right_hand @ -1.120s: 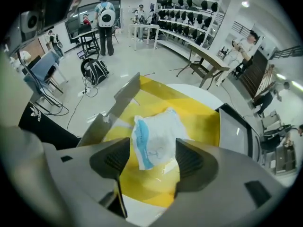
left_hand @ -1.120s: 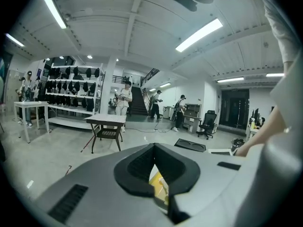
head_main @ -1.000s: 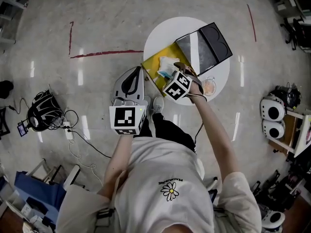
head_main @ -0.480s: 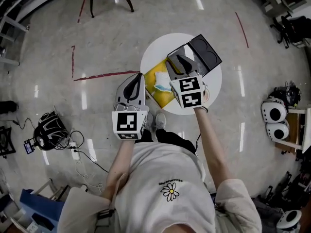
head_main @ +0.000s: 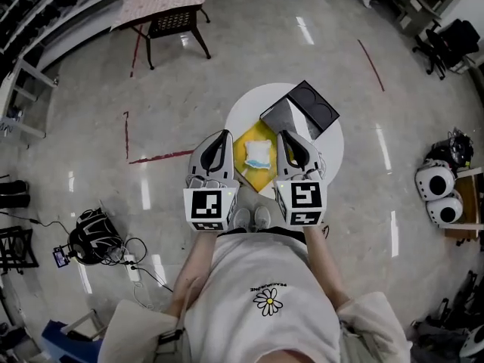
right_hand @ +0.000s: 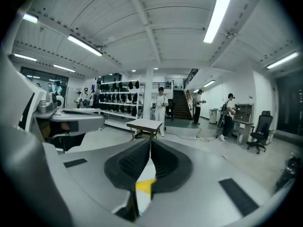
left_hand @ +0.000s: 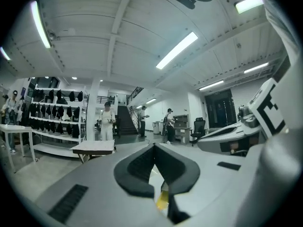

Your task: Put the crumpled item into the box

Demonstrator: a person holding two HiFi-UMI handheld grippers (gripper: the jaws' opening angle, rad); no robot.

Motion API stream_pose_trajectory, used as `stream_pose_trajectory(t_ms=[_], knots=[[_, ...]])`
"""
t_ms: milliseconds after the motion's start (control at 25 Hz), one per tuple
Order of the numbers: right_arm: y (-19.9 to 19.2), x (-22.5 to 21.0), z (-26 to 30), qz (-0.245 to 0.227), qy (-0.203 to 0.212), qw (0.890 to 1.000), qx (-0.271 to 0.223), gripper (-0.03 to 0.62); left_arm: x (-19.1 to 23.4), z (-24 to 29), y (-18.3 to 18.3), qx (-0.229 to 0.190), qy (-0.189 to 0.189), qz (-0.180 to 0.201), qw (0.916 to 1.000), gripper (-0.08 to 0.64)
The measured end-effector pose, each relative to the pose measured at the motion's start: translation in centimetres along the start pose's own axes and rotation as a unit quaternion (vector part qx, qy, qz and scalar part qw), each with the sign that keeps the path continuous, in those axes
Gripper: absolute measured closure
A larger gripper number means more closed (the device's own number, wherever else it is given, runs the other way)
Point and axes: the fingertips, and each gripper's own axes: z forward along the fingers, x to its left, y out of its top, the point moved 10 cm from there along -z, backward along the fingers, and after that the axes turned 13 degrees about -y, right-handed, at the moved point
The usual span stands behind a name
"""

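Round white table (head_main: 246,112): yellow mat (head_main: 261,133), open dark box (head_main: 301,113).

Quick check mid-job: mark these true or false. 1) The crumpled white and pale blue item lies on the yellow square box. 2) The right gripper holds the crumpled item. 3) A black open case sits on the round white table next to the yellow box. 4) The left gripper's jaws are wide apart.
1) True. The crumpled white and pale blue item lies on the yellow square box.
2) False. The right gripper is closing its jaws with nothing between them; the item lies on the box.
3) True. The black open case is on the round white table, touching the box's far right side.
4) False. The left gripper has its jaws together and empty.
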Motion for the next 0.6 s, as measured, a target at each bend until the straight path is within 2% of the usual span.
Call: stream_pose_trajectory(t_ms=[360, 600], knots=[[-2.2, -2.1, -3.0, 0.067, -0.054, 0.996, -0.004, 0.589, -1.0, 0.3, 0.3, -0.008, -0.008, 0.01, 0.9999, 0.56], [-2.6, -2.7, -3.0, 0.054, -0.074, 0.996, 0.013, 0.589, -1.6, 0.8, 0.0, -0.001, -0.019, 0.009, 0.9998, 0.56]])
